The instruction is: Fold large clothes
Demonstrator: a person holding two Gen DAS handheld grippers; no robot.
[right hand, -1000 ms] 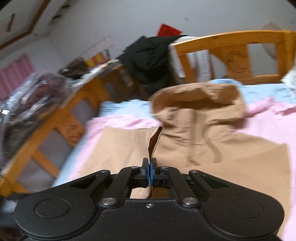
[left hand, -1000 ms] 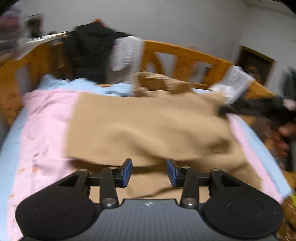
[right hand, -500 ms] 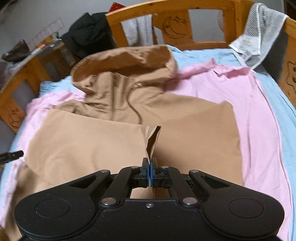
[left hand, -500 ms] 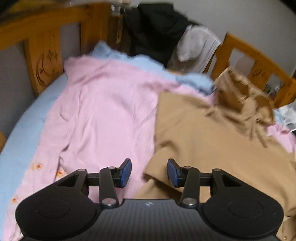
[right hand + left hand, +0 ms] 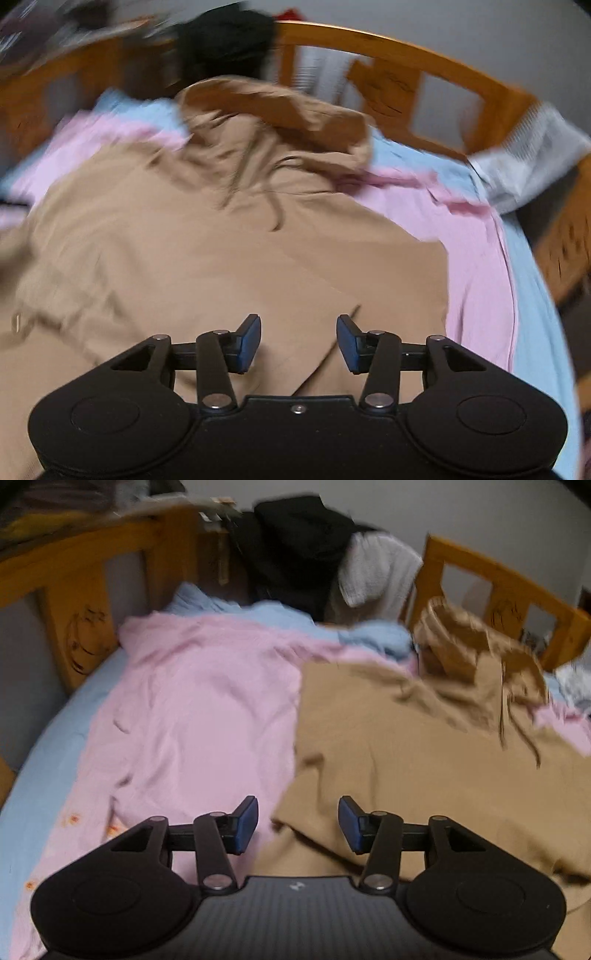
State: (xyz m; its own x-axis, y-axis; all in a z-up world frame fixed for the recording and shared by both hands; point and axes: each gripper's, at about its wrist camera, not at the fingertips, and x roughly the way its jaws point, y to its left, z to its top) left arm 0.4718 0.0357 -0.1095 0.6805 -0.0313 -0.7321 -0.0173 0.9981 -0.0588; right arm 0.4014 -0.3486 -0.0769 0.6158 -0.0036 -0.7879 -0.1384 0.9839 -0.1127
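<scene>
A tan hooded jacket [image 5: 424, 746] lies spread on a pink sheet [image 5: 192, 709], hood toward the wooden headboard. My left gripper [image 5: 297, 823] hovers over the jacket's left lower edge, its jaws opening, with nothing pressed between the blue pads. In the right wrist view the same tan jacket [image 5: 207, 236] fills the middle, a folded panel lying across its front. My right gripper [image 5: 298, 341] is just above that panel's corner, jaws opening, the pads clear of the cloth.
A wooden bed rail [image 5: 495, 590] rings the mattress. Black and grey clothes [image 5: 314, 554] hang over the headboard. A grey-white cloth [image 5: 532, 158] drapes the right rail. Light blue bedding [image 5: 539, 317] shows along both sides of the pink sheet.
The right gripper let go of the tan fold it pinched; the cloth now lies flat. Both grippers sank toward the bed. The left jaws widened a little.
</scene>
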